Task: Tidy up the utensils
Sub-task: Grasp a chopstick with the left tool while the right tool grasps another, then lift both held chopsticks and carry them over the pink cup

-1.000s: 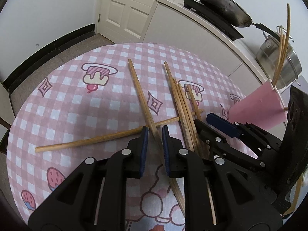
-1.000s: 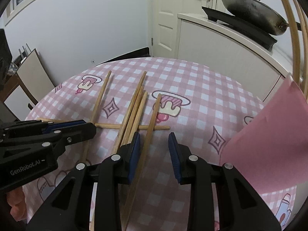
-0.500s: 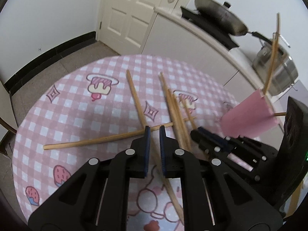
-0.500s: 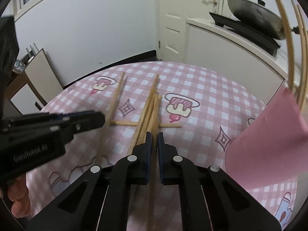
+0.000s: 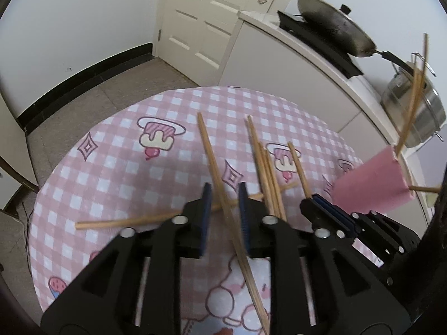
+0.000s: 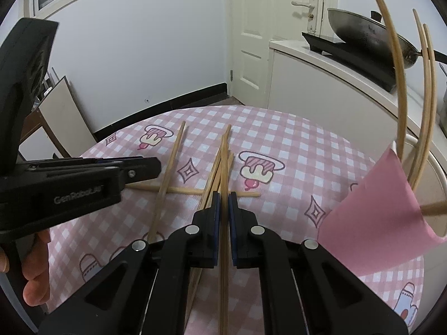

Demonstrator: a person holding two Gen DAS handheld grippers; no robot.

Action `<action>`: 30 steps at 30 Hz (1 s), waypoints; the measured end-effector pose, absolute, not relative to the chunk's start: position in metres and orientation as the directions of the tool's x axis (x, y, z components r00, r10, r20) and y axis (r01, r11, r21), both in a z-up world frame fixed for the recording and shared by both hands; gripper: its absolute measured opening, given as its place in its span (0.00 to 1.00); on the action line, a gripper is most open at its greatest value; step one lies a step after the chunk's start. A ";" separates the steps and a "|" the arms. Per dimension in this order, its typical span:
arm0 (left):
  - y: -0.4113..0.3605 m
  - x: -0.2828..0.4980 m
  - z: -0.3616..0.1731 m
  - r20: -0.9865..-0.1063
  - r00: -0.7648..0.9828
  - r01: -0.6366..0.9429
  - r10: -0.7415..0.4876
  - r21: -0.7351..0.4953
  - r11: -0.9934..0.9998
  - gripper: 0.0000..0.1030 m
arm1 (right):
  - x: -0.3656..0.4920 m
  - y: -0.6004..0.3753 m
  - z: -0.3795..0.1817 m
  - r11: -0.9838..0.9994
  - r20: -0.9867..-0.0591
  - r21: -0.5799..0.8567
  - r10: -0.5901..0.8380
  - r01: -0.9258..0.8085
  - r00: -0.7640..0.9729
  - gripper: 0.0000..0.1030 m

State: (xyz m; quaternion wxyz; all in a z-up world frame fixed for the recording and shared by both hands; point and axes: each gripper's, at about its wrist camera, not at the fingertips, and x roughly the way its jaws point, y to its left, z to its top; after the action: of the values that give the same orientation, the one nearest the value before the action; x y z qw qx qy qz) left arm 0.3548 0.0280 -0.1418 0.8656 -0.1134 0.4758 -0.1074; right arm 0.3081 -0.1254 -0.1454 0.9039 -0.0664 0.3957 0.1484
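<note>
Several wooden chopsticks lie scattered on a round table with a pink checked cloth. My left gripper is open, its jaws either side of one long chopstick that lies on the cloth. My right gripper is shut on a chopstick and holds it above the bundle. A pink holder with several chopsticks standing in it is at the right; it also shows in the left wrist view. The right gripper shows in the left wrist view, and the left gripper in the right wrist view.
A white counter with a wok and a steel pot runs behind the table. A white door is at the back. A single chopstick lies crosswise under the others.
My left gripper has opened, releasing the long chopstick, which now lies on the cloth. My right gripper closed on a chopstick and has lifted. Both cameras have risen.
</note>
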 end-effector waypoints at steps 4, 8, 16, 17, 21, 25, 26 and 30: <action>0.026 0.367 -0.150 -0.816 0.505 0.072 -0.281 -0.285 0.956 0.25 | 0.314 -0.125 -0.150 0.947 -0.737 -0.008 0.211 -0.321 0.642 0.05; 0.019 0.378 -0.157 -0.831 0.488 0.075 -0.269 -0.267 0.961 0.24 | 0.319 -0.125 -0.152 0.948 -0.737 -0.004 0.213 -0.319 0.642 0.05; 0.019 0.373 -0.154 -0.820 0.523 0.077 -0.234 -0.228 0.971 0.07 | 0.321 -0.126 -0.149 0.948 -0.725 0.002 0.220 -0.318 0.652 0.05; 0.023 0.369 -0.149 -0.808 0.536 0.078 -0.243 -0.239 0.968 0.06 | 0.320 -0.126 -0.148 0.948 -0.723 0.004 0.223 -0.318 0.654 0.05; 0.034 0.347 -0.125 -0.758 0.595 0.085 -0.266 -0.270 0.959 0.06 | 0.309 -0.123 -0.139 0.942 -0.706 0.011 0.245 -0.335 0.664 0.05; 0.043 0.322 -0.105 -0.710 0.638 0.110 -0.298 -0.299 0.948 0.06 | 0.291 -0.119 -0.126 0.929 -0.681 0.025 0.285 -0.368 0.675 0.05; 0.044 0.315 -0.100 -0.699 0.646 0.118 -0.307 -0.306 0.945 0.06 | 0.288 -0.119 -0.124 0.928 -0.675 0.027 0.292 -0.373 0.678 0.05; 0.046 0.287 -0.077 -0.654 0.686 0.144 -0.320 -0.309 0.940 0.06 | 0.264 -0.121 -0.102 0.917 -0.633 0.040 0.330 -0.396 0.700 0.05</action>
State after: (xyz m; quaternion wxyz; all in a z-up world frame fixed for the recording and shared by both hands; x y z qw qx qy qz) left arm 0.2873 0.0463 -0.0770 0.9106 -0.1169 0.3754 -0.1273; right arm 0.2640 -0.1210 -0.1015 0.9207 -0.0497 0.3331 0.1973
